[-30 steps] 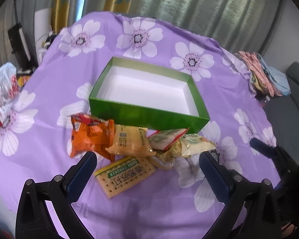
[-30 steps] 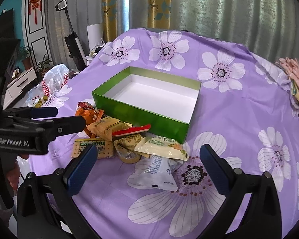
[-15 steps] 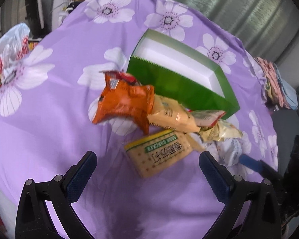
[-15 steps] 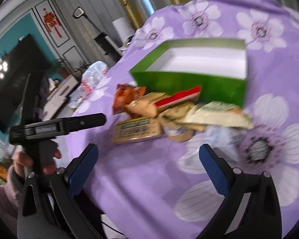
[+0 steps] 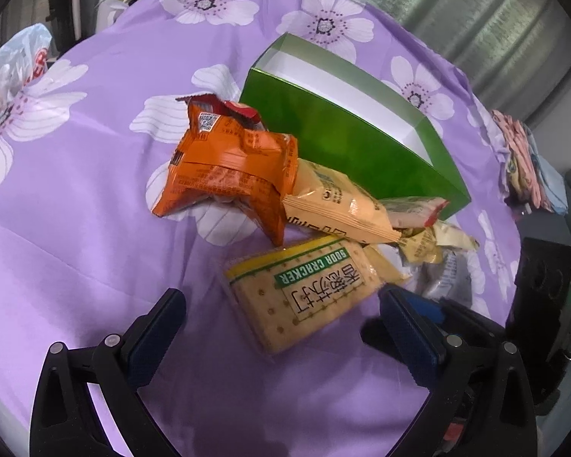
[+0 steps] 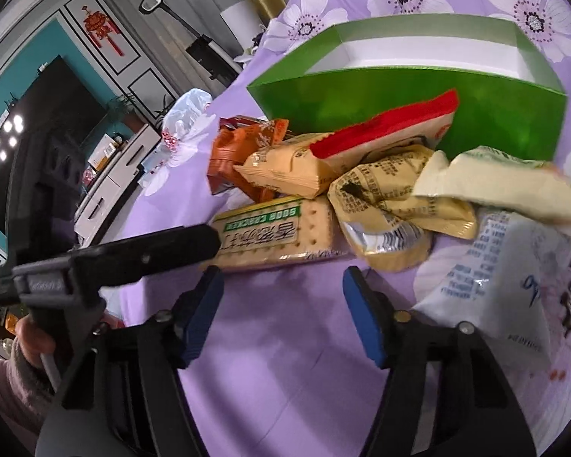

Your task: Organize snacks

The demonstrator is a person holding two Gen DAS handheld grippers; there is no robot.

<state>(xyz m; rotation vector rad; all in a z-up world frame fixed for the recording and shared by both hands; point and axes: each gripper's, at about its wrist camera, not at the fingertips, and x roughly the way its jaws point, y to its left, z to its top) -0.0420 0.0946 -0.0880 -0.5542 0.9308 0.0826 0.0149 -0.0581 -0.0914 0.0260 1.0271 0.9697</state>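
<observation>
Snacks lie heaped on the table before the green box [image 5: 346, 144]; the left hand-held gripper [image 5: 278, 316] gapes wide near the cracker pack [image 5: 300, 289], the right hand-held gripper [image 6: 281, 304] is closing on nothing, so both could collide reaching the same pack.

Light: bright daylight, soft shadows under both grippers | Glare: sheen on glossy green cardboard box [image 5: 346, 141] | Blur: right view smeared at right edge | Distortion: fisheye bending, black corners
</observation>
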